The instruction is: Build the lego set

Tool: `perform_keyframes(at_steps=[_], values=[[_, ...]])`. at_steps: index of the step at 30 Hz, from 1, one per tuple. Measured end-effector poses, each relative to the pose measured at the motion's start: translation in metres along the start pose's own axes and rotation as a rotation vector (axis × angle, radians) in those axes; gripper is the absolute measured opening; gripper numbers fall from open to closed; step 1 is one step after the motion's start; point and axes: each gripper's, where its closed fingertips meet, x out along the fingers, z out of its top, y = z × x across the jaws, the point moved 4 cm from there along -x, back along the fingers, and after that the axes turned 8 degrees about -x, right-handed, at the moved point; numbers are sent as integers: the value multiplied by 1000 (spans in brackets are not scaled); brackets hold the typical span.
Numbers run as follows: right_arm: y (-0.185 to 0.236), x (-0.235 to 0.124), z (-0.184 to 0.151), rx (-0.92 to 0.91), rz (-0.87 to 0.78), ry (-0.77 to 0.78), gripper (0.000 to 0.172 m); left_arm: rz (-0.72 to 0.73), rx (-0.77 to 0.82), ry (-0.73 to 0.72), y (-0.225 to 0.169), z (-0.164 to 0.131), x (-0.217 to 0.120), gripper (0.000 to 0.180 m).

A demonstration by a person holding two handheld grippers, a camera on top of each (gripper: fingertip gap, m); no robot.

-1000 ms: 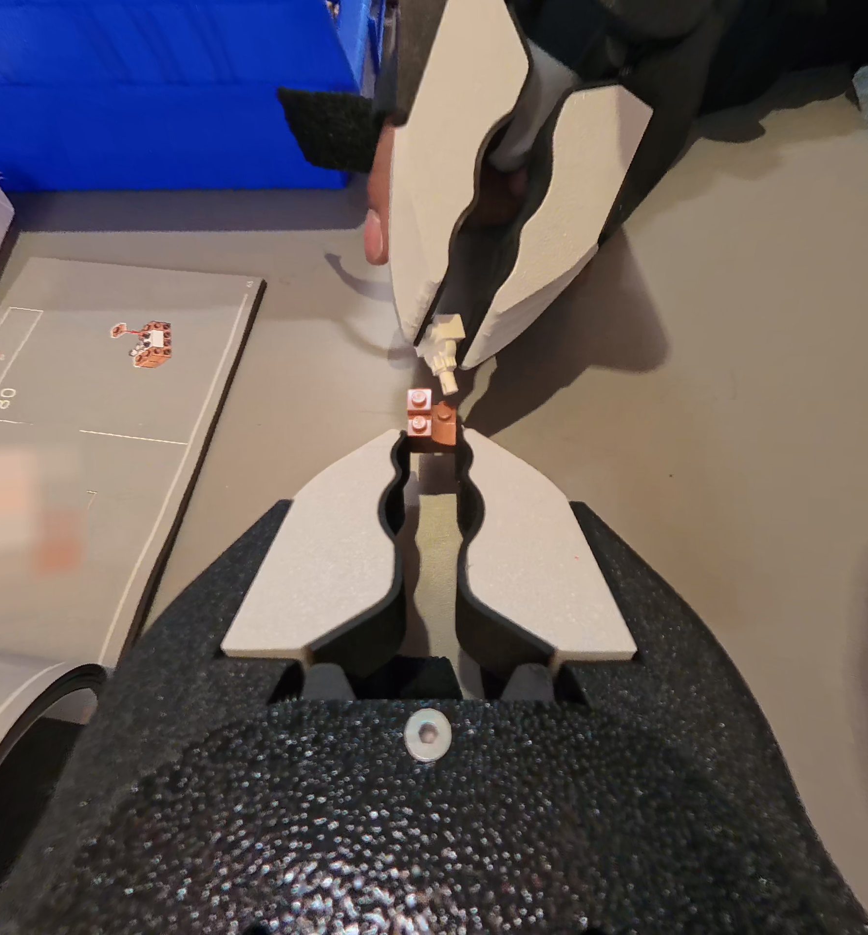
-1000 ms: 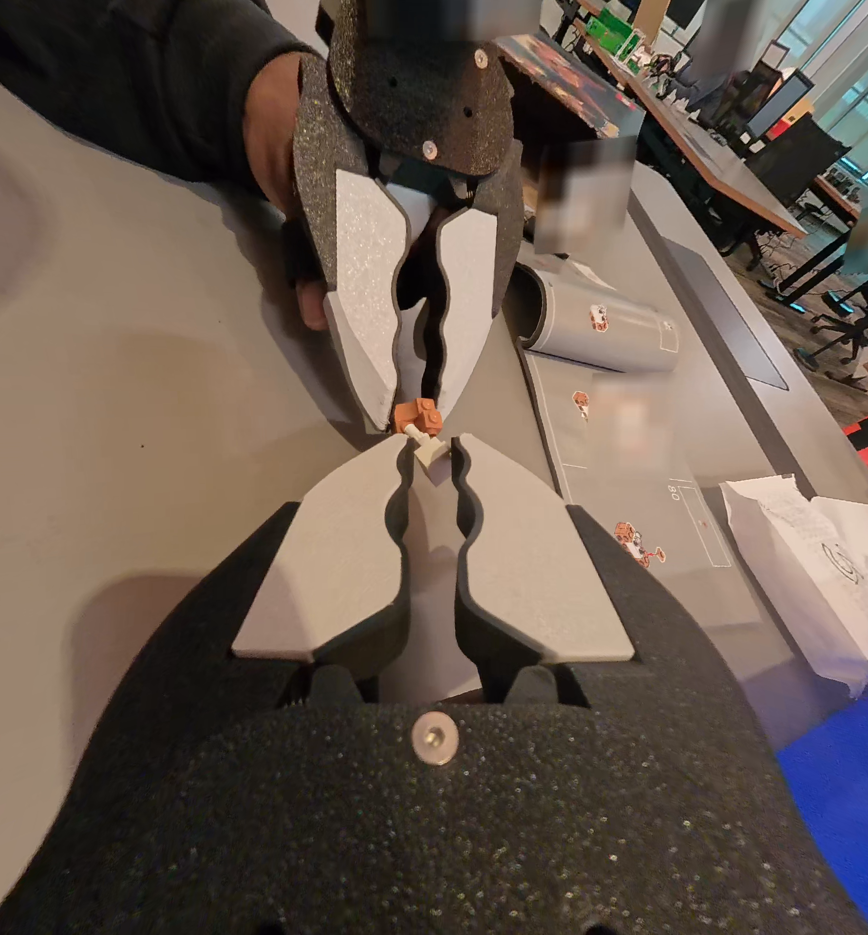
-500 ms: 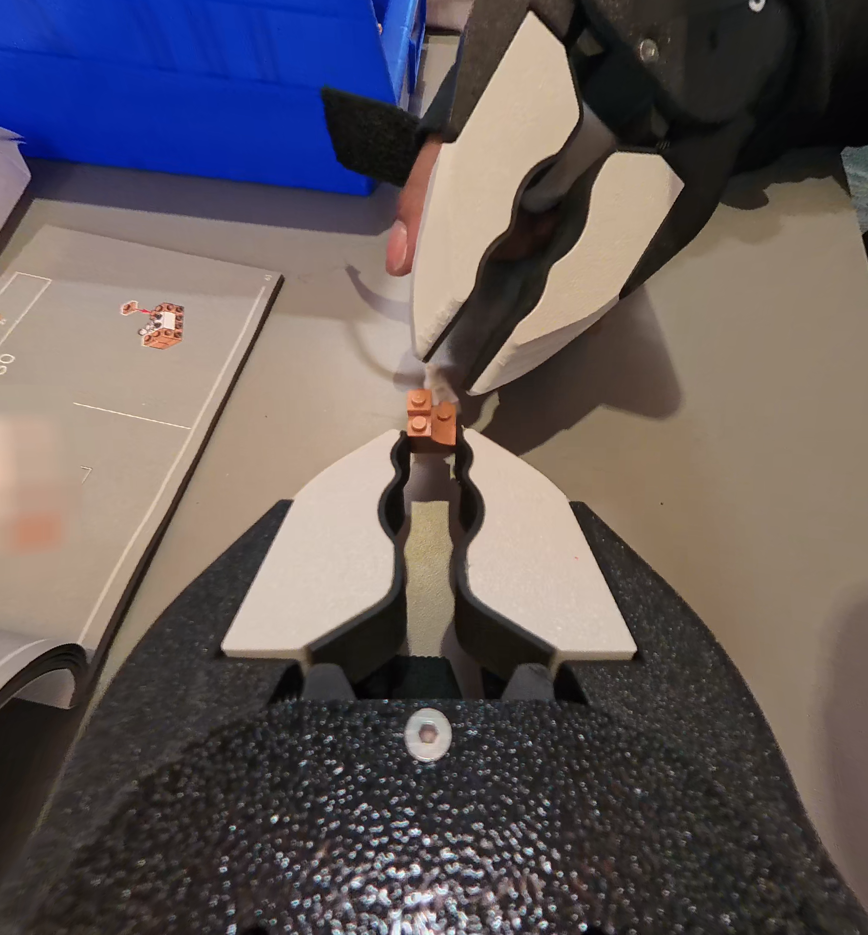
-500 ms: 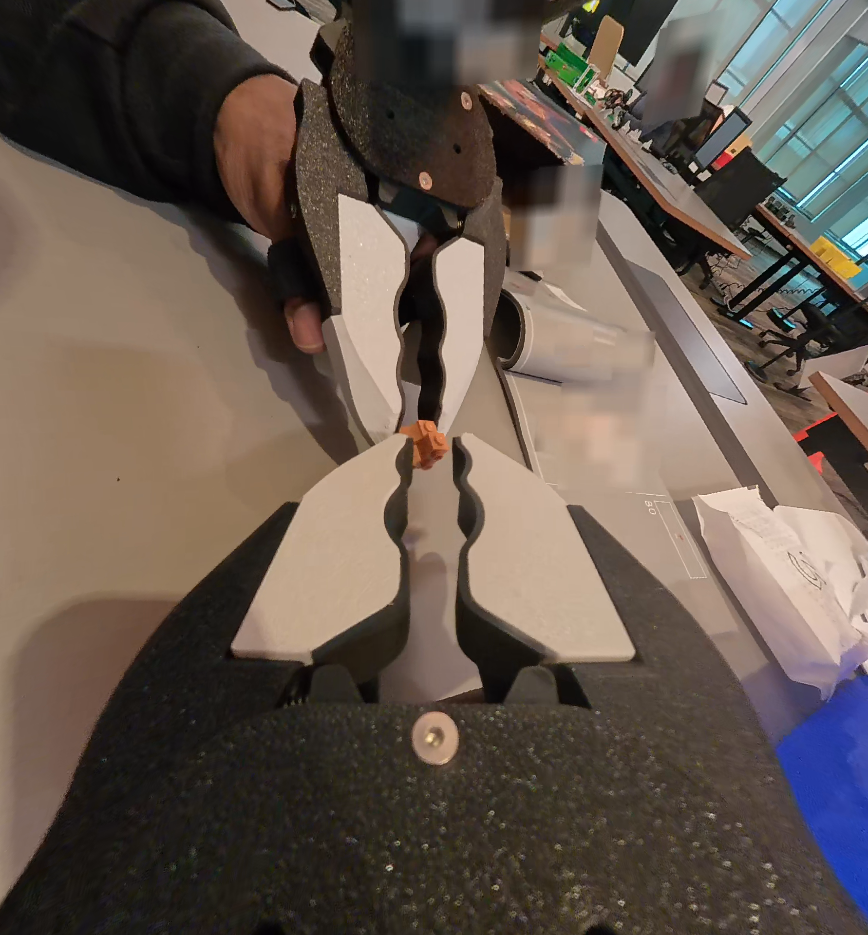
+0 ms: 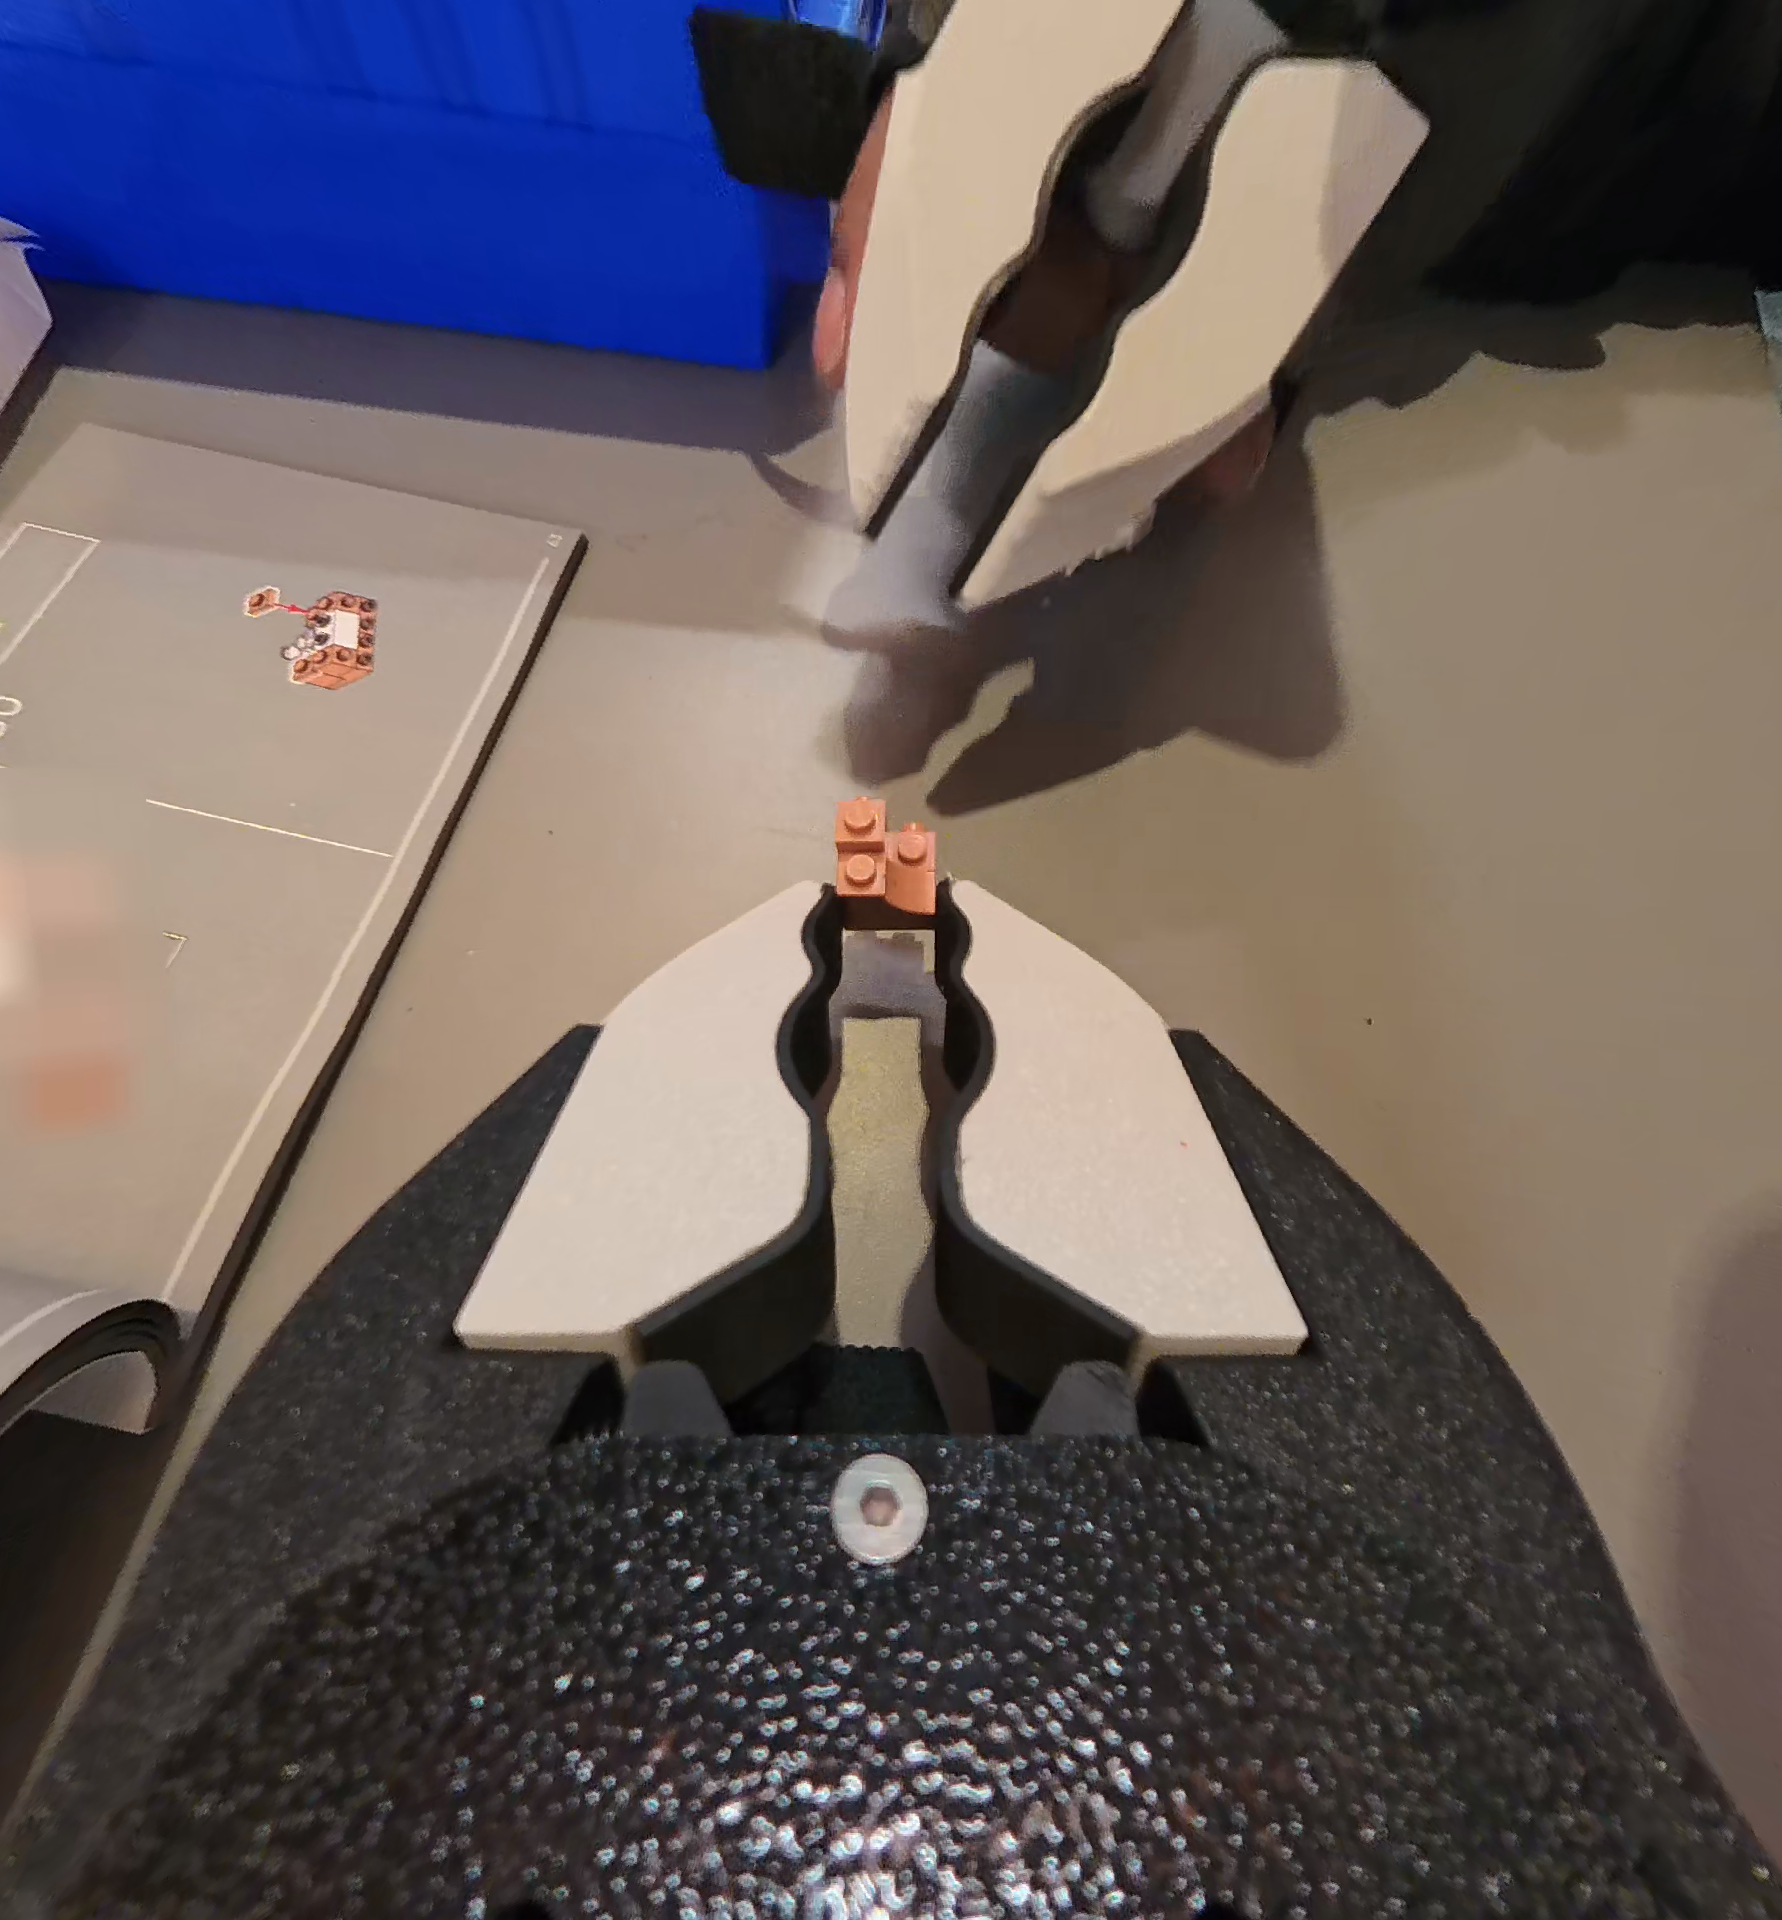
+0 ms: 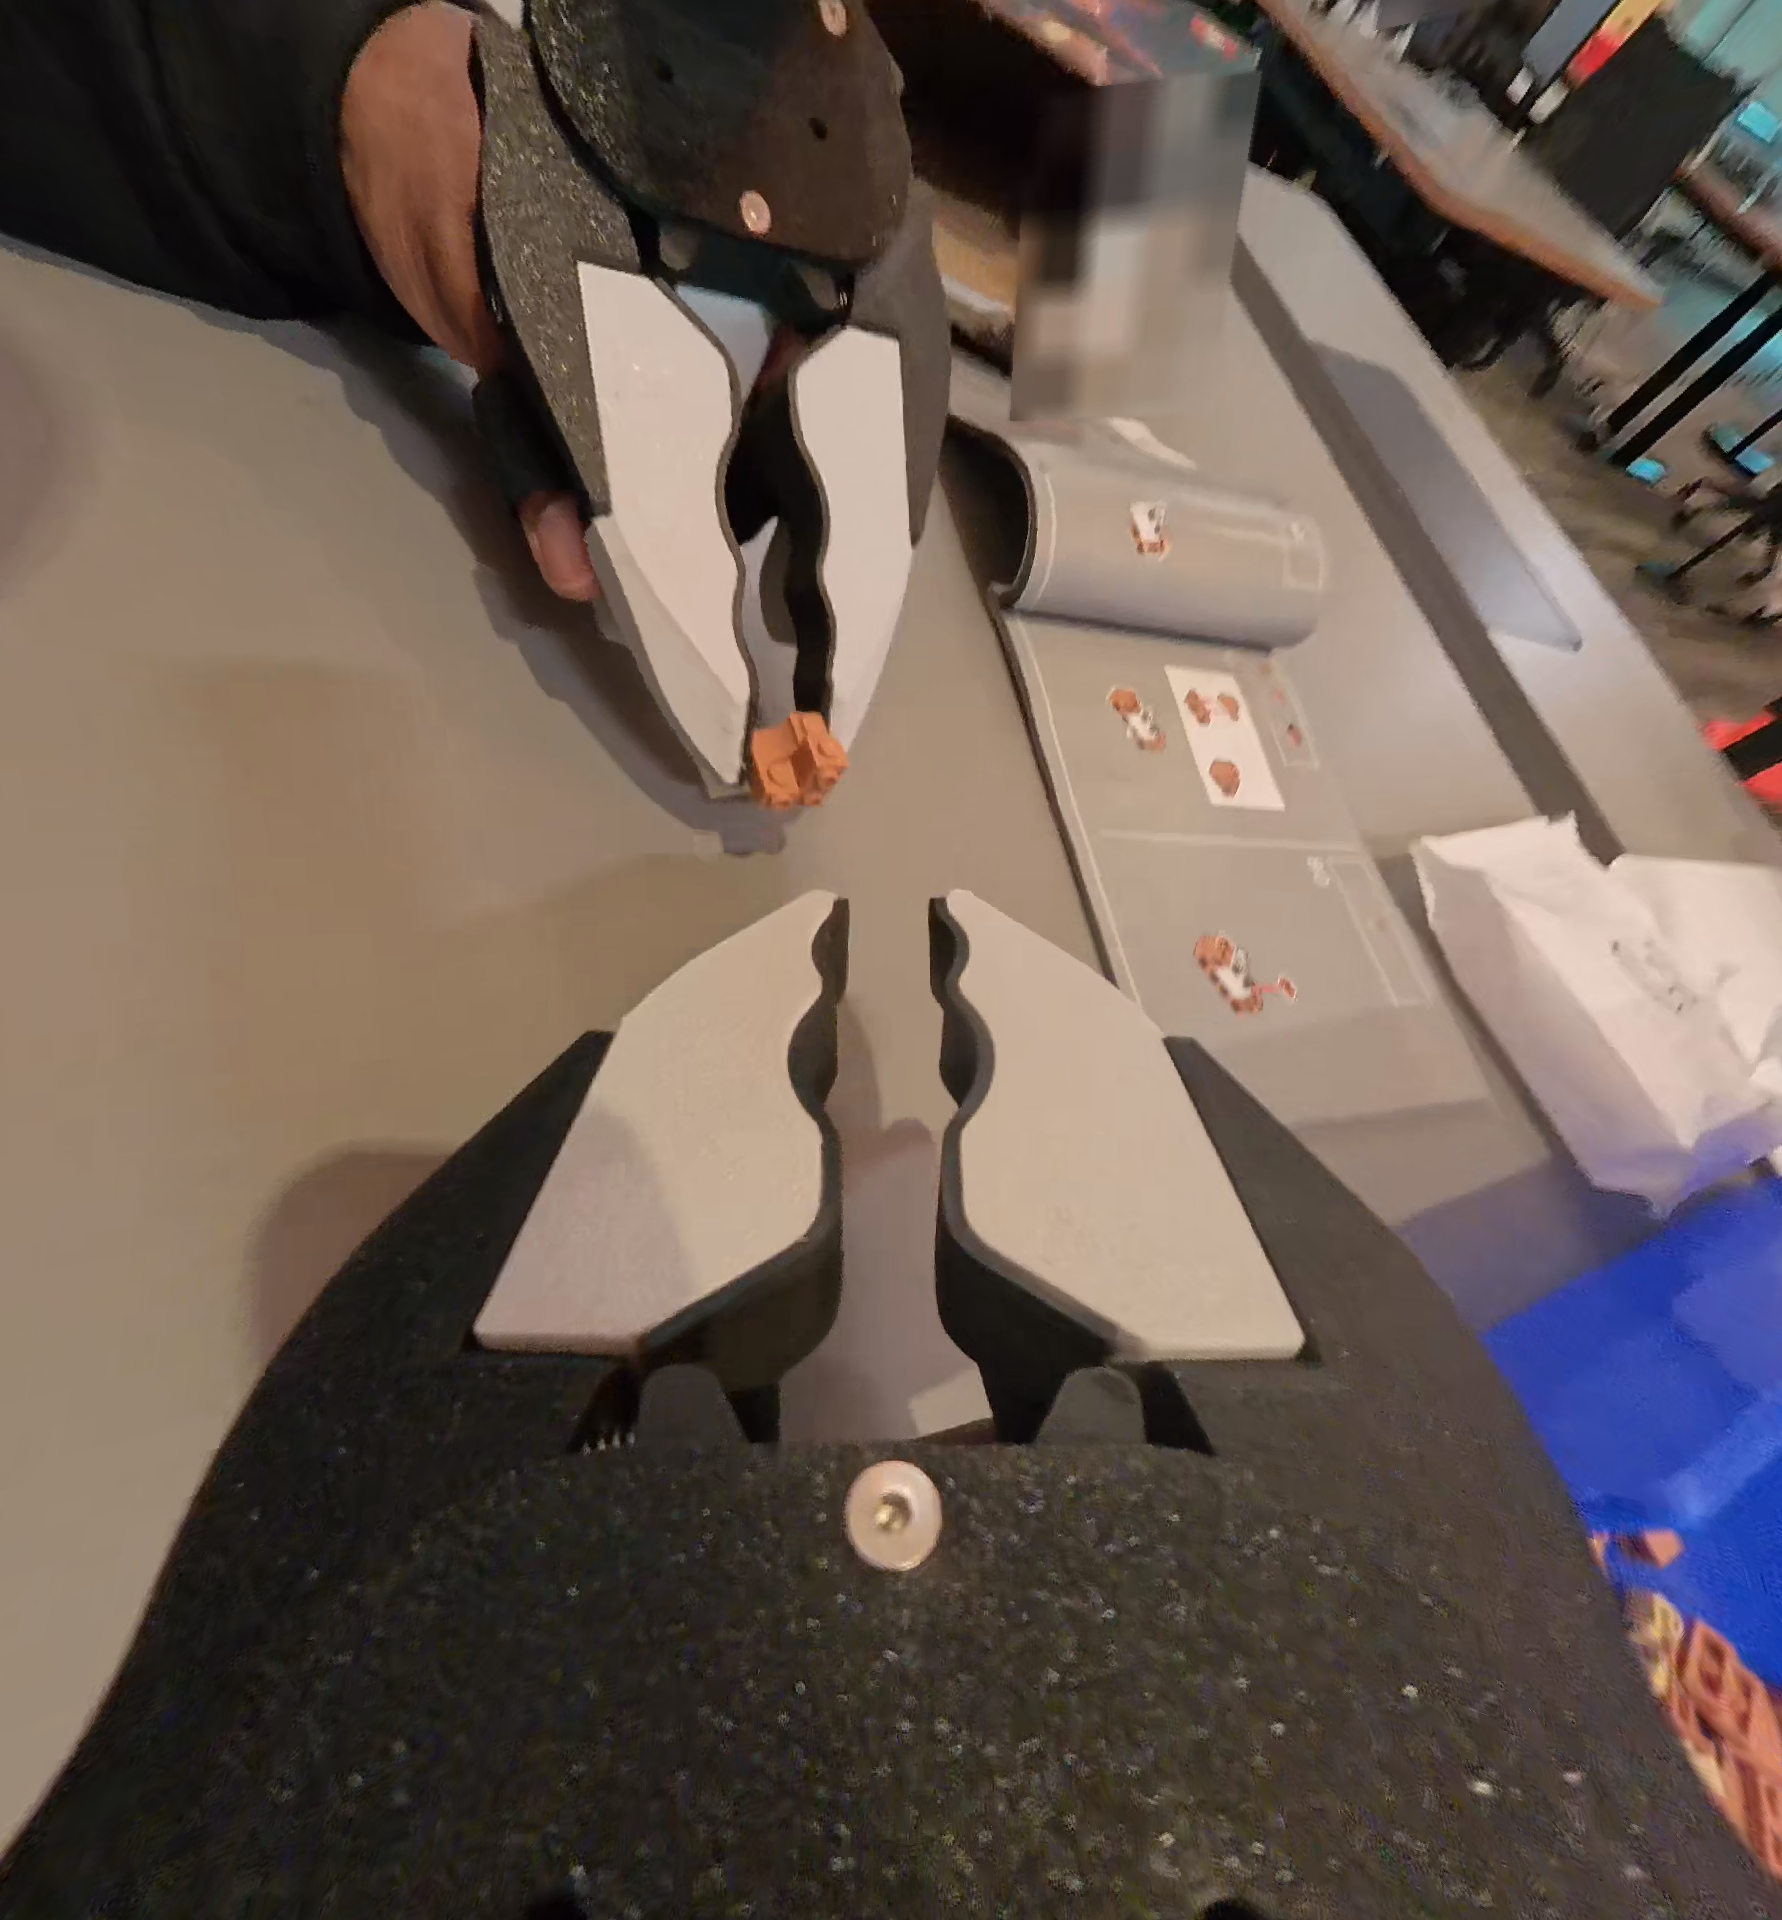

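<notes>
My left gripper (image 5: pixel 887 899) is shut on a small orange-brown brick assembly (image 5: pixel 882 857), which sticks out past its fingertips a little above the grey table (image 5: pixel 1386 935). The right wrist view shows the same left gripper (image 6: pixel 788 748) with the assembly (image 6: pixel 799 764) pinched at its tips. My right gripper (image 6: pixel 887 904) is open with nothing between its pads, and stands a short way back from the assembly. In the left wrist view the right gripper (image 5: pixel 918 566) is blurred, raised beyond the assembly. The small white piece from earlier shows in neither view.
An open grey instruction booklet (image 5: pixel 191 779) lies left of the left gripper and also shows in the right wrist view (image 6: pixel 1230 831). A blue bin (image 5: pixel 347 156) stands behind it. A white paper bag (image 6: pixel 1645 987) and a blue box (image 6: pixel 1697 1403) lie to the right. The tips of one gripper are about 6 cm away from the tips of the other.
My right gripper, which held a small white piece against the orange assembly, has drawn back with its jaws now bare. The left gripper keeps its hold on the assembly.
</notes>
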Motion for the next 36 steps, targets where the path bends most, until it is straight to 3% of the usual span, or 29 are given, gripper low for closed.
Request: perform_keyframes(at_steps=[7,13,21,30,36], values=[[-1,-15,-20,120,130,151,14,-1,19,13,-2,-1,1,16],[0,-27,-16,203,187,199,13,-1,24,18,-2,-2,1,17],[13,-54,-37,195,279,441,15,4,37,27,-3,-2,2,17],[35,-57,-55,222,425,543,26,10,47,34,-3,-3,3,17],[25,-44,-42,160,341,447,16,10,48,34,-3,-3,3,17]])
